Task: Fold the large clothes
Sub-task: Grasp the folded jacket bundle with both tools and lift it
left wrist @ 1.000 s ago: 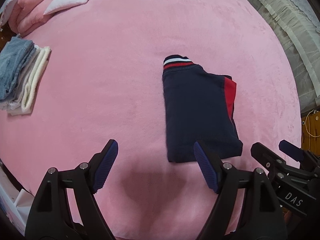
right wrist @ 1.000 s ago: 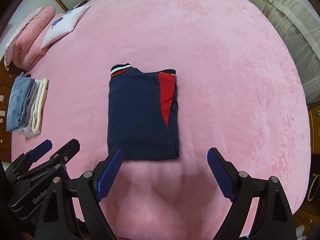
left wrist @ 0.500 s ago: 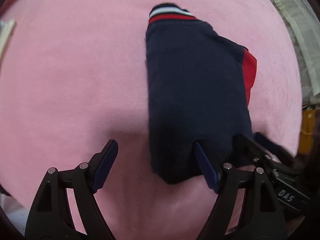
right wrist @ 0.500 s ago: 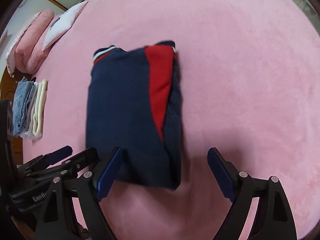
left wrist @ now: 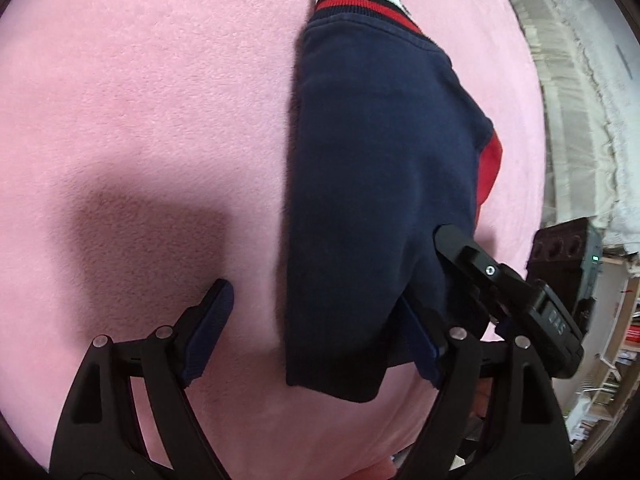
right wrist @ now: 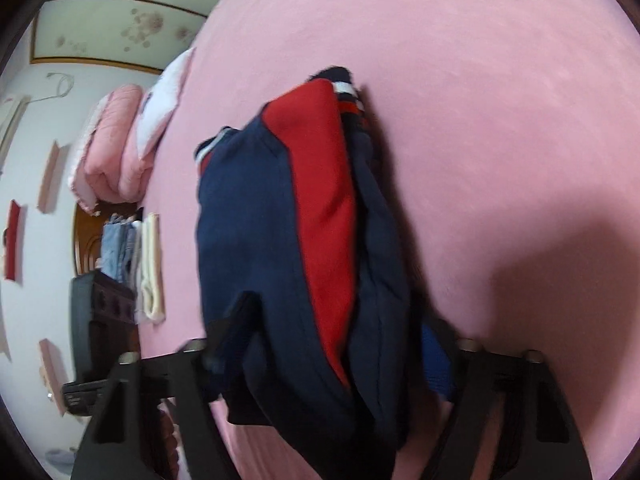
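A folded navy sweater (left wrist: pixel 372 184) with a red panel and a red-and-white striped cuff lies on the pink bed cover (left wrist: pixel 152 92), its near end raised where both claws meet it.

In the left wrist view, the left claw (left wrist: pixel 316 344) stands wide. Its left finger (left wrist: pixel 208 332) rests on bare cover, and its right finger goes in under the sweater's near right edge. The right claw (left wrist: pixel 452 240) presses onto the same near right corner from the right.

In the right wrist view, the near end of the sweater (right wrist: pixel 304 240) fills the gap between the right claw's (right wrist: pixel 320 360) fingers. The picture is blurred and cloth hides both tips, so I cannot tell whether that claw grips the cloth.

Far left, a stack of folded clothes (right wrist: pixel 132 264) sits at the bed's edge, with pink bedding (right wrist: pixel 112 148) and a white pillow (right wrist: pixel 168 100) beyond it.
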The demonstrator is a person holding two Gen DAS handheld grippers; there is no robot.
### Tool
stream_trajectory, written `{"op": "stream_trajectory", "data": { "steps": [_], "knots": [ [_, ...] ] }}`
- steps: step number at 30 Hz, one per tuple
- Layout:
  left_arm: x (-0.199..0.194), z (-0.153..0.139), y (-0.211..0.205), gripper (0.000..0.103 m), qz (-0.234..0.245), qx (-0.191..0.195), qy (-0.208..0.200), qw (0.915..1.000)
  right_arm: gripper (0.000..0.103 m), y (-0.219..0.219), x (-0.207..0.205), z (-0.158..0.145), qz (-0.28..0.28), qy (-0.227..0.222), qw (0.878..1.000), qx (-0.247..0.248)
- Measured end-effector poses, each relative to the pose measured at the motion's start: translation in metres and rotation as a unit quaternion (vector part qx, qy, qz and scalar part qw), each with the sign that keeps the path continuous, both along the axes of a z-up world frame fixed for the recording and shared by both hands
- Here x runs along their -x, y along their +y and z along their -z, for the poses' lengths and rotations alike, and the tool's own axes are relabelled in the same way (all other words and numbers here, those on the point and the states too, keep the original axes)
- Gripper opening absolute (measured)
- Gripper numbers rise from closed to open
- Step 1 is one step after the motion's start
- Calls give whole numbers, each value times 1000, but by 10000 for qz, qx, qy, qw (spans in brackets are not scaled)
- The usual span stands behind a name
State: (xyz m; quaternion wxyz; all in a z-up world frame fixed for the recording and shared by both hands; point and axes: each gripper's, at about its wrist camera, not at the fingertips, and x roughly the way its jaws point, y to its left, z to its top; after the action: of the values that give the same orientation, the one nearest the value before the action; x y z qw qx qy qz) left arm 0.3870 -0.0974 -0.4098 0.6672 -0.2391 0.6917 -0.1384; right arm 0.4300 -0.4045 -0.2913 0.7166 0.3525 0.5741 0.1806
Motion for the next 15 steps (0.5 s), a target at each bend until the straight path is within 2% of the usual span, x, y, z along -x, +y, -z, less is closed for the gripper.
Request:
{"op": "stream_trajectory", "data": {
  "steps": [1,2,3,8,12,15],
  "knots": [
    [0,-1,0,73,3,61,-24,10000,59,0,-2,3,-20,49,10000,-47],
    [1,-2,-1,55,31,162,-75,9998,57,0,-5,4,-56,51,9999,-69],
    [2,-6,-3,45,50,406,-147,9991,56,0,-5,4,-122,35,9999,-58],
    [10,-20,-9,41,-72,195,-362,9991,41,1,-4,-2,-192,-46,9998,-37],
    [19,-33,-9,36,-170,114,-527,9984,35,6,0,-26,-193,-193,9996,76],
    [31,-42,-4,34,-194,190,-551,9981,33,14,5,-44,-223,-301,9991,217]
  ]
}}
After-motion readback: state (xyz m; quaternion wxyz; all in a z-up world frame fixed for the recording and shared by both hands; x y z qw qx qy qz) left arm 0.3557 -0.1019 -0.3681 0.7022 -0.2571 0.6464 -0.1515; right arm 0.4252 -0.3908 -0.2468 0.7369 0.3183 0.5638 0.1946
